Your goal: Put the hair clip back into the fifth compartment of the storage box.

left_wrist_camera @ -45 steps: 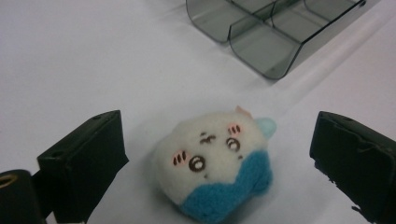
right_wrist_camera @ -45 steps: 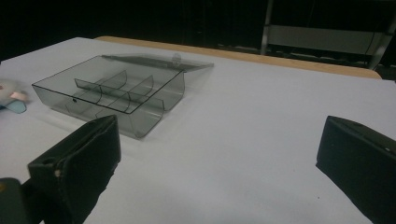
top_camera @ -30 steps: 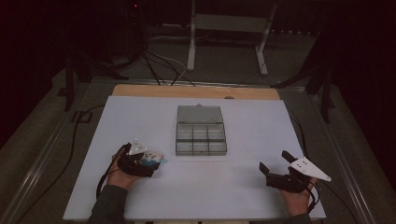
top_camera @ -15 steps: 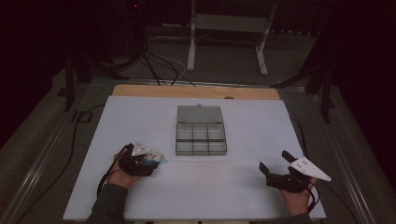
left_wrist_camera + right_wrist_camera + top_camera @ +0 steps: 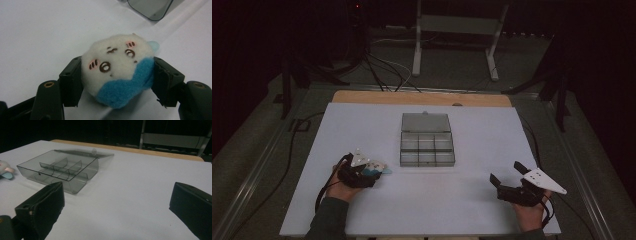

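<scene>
Since the earlier frame, your left tool (image 5: 374,170) has just been closing its jaws, and they now press on the plush toy (image 5: 379,170); neither hand has shifted on the tabletop (image 5: 472,200).

From the high view, the toy is mostly hidden under your left hand (image 5: 343,182), with just a sliver of white and blue at the tool's tip, a little short of the clear compartment box (image 5: 427,145). Your right tool (image 5: 507,181) rests near the front right corner, jaws spread with nothing between them.

From the left gripper view, the toy (image 5: 117,72) is plain: a white round face with blue below, clamped between both pads. The box corner (image 5: 150,8) is cut off at the top edge.

From the right gripper view, the right tool's jaws stand wide apart over bare tabletop (image 5: 130,202). The box (image 5: 62,167) lies ahead to their left, its lid laid open behind it, and the toy (image 5: 5,170) is cut off at the left edge.
</scene>
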`<state>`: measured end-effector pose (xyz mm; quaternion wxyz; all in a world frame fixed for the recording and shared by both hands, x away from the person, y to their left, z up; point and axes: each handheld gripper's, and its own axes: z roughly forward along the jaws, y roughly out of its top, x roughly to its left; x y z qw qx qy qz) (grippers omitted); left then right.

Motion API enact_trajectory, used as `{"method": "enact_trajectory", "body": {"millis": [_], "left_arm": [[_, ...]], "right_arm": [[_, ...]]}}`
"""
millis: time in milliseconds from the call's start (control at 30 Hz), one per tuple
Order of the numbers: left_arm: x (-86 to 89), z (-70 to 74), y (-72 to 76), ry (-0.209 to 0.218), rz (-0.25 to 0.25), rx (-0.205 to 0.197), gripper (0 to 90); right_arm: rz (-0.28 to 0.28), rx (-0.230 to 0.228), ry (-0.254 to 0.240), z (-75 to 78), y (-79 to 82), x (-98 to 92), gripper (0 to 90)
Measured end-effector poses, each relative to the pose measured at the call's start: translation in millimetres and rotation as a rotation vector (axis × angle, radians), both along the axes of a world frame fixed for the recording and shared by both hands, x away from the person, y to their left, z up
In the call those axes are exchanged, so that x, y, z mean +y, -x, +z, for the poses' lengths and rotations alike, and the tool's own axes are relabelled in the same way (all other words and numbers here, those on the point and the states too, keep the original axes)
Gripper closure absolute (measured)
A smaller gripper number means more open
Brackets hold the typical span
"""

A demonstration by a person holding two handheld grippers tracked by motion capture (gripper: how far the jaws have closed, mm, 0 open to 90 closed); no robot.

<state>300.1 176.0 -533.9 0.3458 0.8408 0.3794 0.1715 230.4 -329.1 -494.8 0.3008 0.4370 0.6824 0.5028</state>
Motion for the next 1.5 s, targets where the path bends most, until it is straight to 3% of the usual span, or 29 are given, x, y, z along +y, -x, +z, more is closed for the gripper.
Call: {"method": "enact_trajectory", "body": {"millis": [567,800,1000,1500], "left_arm": [[3.1,7.7,1.8,0.041,0.032,-0.019,34.9],[2.6,11.7,1.2,0.032,0.047,-0.02,34.9],[1.6,16.9,0.6,0.063,0.057,-0.029,34.9],[1.4,25.7,-0.4,0.089,0.082,-0.042,34.9]], "right_arm": [[-0.001,0.0,0.0,-0.1,0.0,0.0,0.0],[-0.001,0.0,0.0,-0.1,-0.1,0.0,0.0],[-0.001,0.0,-0.001,-0.1,-0.1,-0.2,0.0],[-0.003,0.003,-0.002,-0.3,-0.3,-0.4,0.0]]}}
